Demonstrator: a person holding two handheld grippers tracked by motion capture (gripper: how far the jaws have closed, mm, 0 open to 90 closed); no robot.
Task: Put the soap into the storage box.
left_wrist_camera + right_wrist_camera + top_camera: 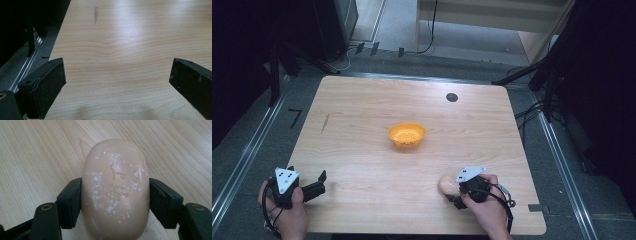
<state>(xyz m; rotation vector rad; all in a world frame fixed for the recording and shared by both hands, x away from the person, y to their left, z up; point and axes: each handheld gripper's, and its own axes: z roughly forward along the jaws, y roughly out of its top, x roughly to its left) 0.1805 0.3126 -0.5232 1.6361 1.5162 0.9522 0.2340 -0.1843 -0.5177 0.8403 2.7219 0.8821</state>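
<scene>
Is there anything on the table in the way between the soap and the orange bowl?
Nothing visible is in the way. The right gripper is shut on the soap near the table's front edge, and only bare wood lies between it and the orange bowl in the middle.

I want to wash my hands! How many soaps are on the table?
1. The soap sits at the table's near right edge, squeezed between the right gripper's fingers.
</scene>
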